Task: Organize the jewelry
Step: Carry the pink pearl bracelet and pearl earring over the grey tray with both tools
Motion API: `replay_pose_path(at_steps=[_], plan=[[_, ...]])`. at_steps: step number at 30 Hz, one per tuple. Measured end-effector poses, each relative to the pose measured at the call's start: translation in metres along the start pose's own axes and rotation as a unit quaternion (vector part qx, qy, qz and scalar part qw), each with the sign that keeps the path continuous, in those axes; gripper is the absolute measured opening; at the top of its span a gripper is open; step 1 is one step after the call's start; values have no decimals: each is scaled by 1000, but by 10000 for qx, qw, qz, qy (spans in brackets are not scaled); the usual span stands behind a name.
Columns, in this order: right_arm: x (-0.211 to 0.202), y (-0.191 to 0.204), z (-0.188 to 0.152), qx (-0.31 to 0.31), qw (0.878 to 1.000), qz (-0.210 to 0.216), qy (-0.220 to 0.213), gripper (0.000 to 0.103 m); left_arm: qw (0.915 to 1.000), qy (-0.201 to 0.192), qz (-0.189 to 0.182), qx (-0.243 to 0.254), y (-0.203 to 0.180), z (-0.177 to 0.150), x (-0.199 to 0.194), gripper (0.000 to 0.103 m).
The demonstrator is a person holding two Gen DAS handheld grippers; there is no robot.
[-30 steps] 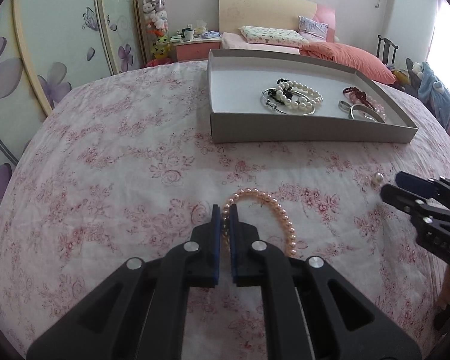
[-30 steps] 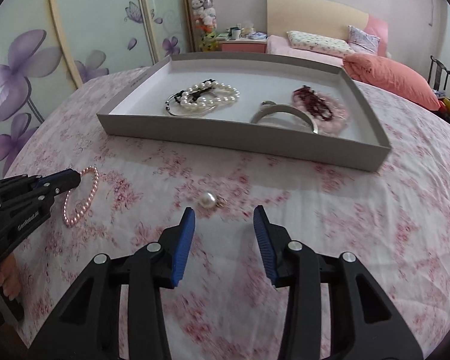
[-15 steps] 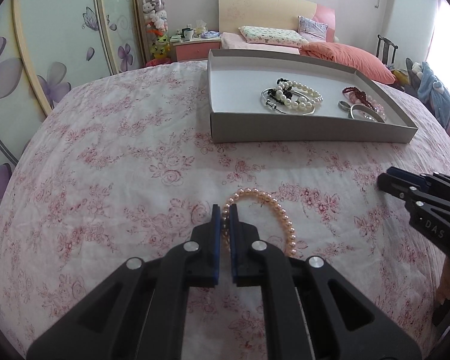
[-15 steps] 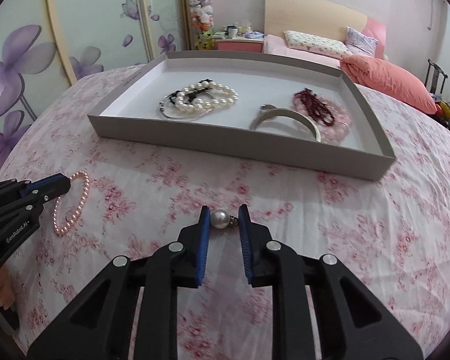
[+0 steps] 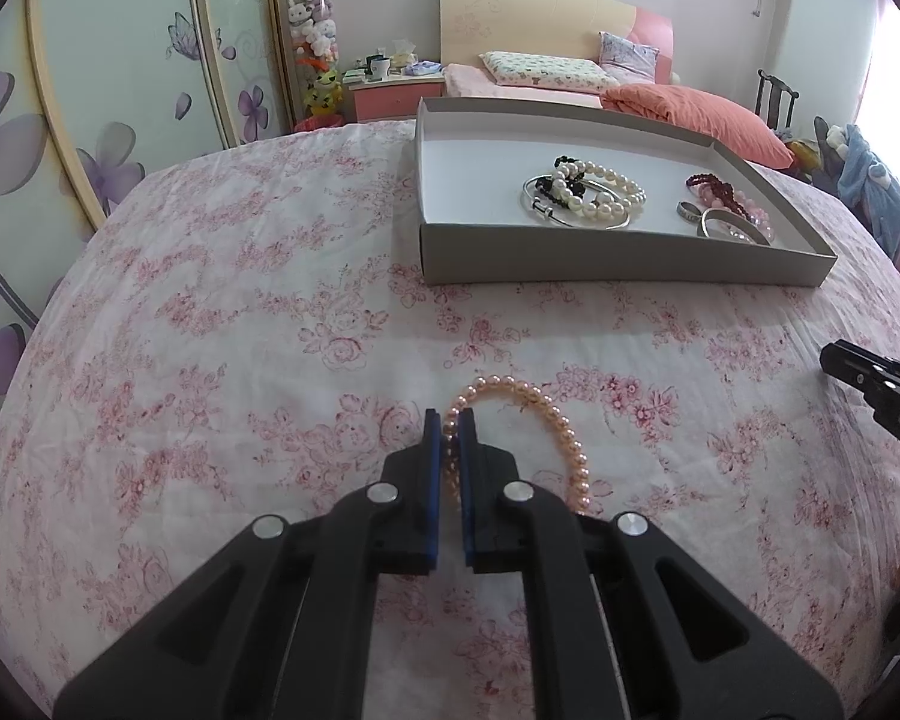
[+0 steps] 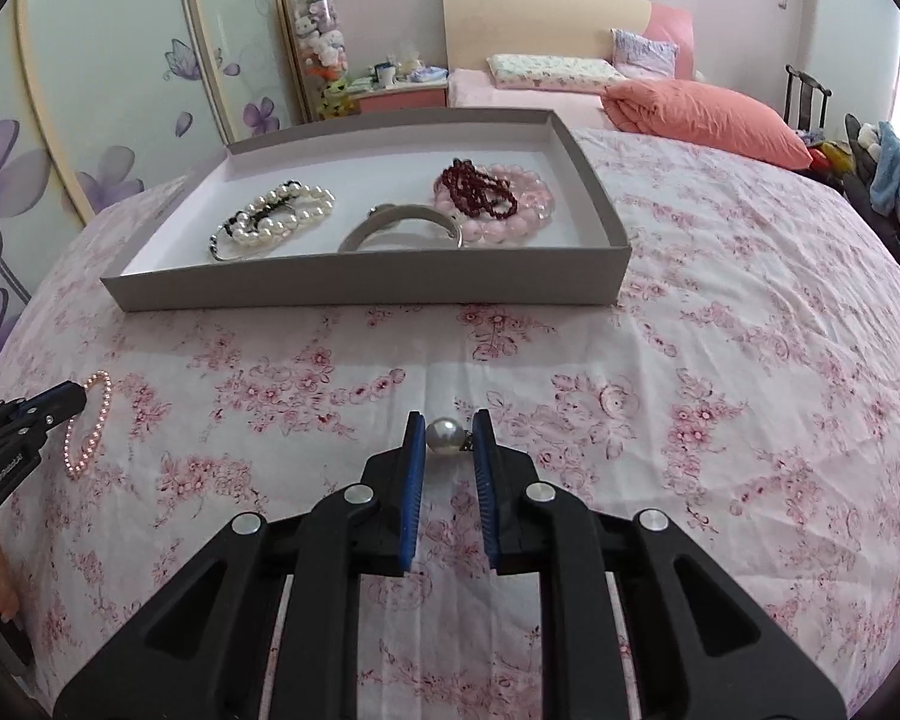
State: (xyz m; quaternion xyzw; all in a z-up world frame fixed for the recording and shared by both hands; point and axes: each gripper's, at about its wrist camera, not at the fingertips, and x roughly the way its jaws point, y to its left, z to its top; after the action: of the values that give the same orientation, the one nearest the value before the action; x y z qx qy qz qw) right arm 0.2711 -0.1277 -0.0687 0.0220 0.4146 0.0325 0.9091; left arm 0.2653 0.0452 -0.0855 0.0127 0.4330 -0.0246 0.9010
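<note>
My left gripper [image 5: 449, 420] is shut on a pink pearl bracelet [image 5: 546, 414] that lies on the floral bedspread; the bracelet also shows in the right wrist view [image 6: 93, 420]. My right gripper [image 6: 447, 426] is shut on a single white pearl earring [image 6: 445, 436] and holds it a little above the bedspread. A grey cardboard tray [image 5: 618, 258] [image 6: 354, 285] sits farther back. It holds a white pearl bracelet [image 5: 600, 192] [image 6: 282, 213], a silver bangle [image 6: 399, 222], a dark red bead string [image 6: 480, 189] and a pale pink bead bracelet [image 6: 525, 216].
The bedspread [image 5: 240, 312] covers a wide rounded surface that drops off at its edges. Behind it stand a bed with an orange pillow [image 6: 708, 114], a nightstand [image 5: 390, 93] and wardrobe doors with purple flowers [image 5: 90, 90]. The right gripper's tip shows at the right edge in the left wrist view [image 5: 870, 378].
My right gripper moved forward, closed on the pearl earring and lifted it, turning so the tray sits more to the left. My left gripper stayed shut on the pink bracelet.
</note>
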Motion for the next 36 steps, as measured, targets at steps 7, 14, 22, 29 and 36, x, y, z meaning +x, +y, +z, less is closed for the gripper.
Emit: replay_pose_path(at_steps=[7,14,22,29,36], plan=[[-21,-5,-2,-97,9993,-36,-366,17,9998,-126,-152,-97,-1,2,-10,7],[-41,-2,2,-195,9963,-105,-832,17,9983,-511,-278,-28,-11,7,-34,7],[-60,10,8,-322,9911,-111,-1289,17,9938,-1061,-310,122,-29,13,-63,7],[-80,20,13,-444,9836,-62,-1748,17,9882,-1496,-304,151,-41,18,-84,7],[-101,24,21,-375,9744,23,-2216,17,9804,-1946,-297,122,-51,26,-107,7]])
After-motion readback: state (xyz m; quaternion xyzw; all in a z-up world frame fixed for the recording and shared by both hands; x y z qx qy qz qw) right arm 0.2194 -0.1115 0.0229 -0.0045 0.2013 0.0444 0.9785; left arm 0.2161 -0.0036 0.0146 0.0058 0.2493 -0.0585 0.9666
